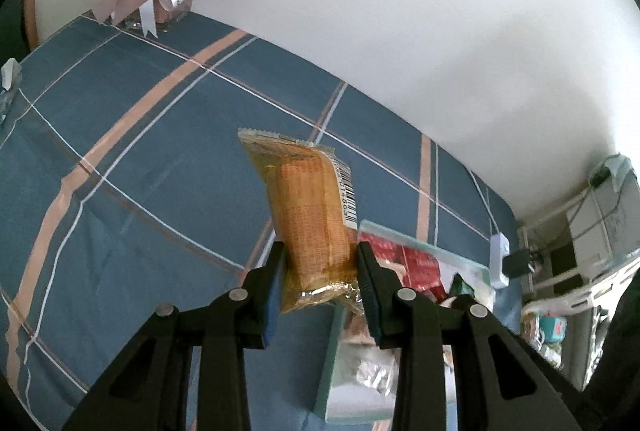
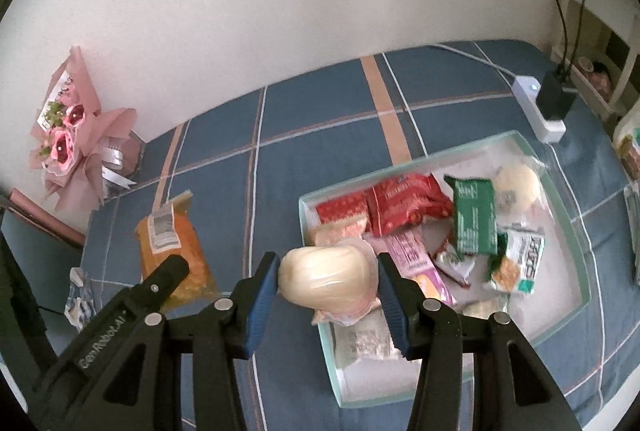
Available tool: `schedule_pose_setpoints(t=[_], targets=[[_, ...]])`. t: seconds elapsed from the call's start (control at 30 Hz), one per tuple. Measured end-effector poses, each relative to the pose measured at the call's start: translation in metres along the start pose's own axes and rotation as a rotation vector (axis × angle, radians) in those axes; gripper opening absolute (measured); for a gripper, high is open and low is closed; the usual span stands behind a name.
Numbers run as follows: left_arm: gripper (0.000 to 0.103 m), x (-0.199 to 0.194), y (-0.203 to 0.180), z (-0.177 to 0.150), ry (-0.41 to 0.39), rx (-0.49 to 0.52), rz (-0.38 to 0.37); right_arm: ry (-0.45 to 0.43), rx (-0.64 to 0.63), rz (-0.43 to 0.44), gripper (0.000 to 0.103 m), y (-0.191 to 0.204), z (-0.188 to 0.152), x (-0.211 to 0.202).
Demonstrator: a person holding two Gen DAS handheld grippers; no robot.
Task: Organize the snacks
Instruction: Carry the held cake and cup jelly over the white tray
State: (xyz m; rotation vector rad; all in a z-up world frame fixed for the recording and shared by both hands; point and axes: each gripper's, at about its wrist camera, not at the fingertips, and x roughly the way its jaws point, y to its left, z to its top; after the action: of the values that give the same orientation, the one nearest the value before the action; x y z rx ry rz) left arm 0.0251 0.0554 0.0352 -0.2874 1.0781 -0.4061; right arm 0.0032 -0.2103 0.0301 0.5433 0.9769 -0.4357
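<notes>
Blue plaid bedsheet (image 2: pixel 320 135) covers surface. On it: pale green tray (image 2: pixel 576 231) of snacks, pink bouquet (image 2: pixel 76 139) at wall, white power strip (image 2: pixel 536 103), crumpled wrapper (image 2: pixel 80 295).

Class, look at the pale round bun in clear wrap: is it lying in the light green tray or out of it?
Out: the right gripper holds the pale round bun raised beside the light green tray.

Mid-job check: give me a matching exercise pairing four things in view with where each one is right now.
Things:
1. orange packet
2. pale bun
3. green packet
4. bouquet

Places:
A. in the tray
B. in the right tool
C. against the wall
D. in the left tool

Pairs: 1-D, 2-B, 3-A, 4-C
</notes>
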Motion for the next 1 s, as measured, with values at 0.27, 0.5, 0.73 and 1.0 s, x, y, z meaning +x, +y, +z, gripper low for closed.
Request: schedule_pose_setpoints(t=[0.27,0.5,0.73,1.0], targets=[[0.036,0.003,-0.021,-0.029,0.078,0.05,-0.044,0.032,0.026,-0.017,0.052,-0.025,-0.016,-0.001],[0.036,0.027,-0.052,-0.059,0.204,0.119,-0.084,0.085,0.114,-0.096,0.052,-0.075,-0.028,0.008],[0.036,0.046,-0.073,-0.087,0.303,0.178,-0.1,0.089,0.173,-0.124,0.052,-0.106,-0.035,0.007],[0.035,0.054,-0.075,-0.092,0.331,0.183,-0.101,0.113,0.192,-0.123,0.052,-0.112,-0.037,0.014]])
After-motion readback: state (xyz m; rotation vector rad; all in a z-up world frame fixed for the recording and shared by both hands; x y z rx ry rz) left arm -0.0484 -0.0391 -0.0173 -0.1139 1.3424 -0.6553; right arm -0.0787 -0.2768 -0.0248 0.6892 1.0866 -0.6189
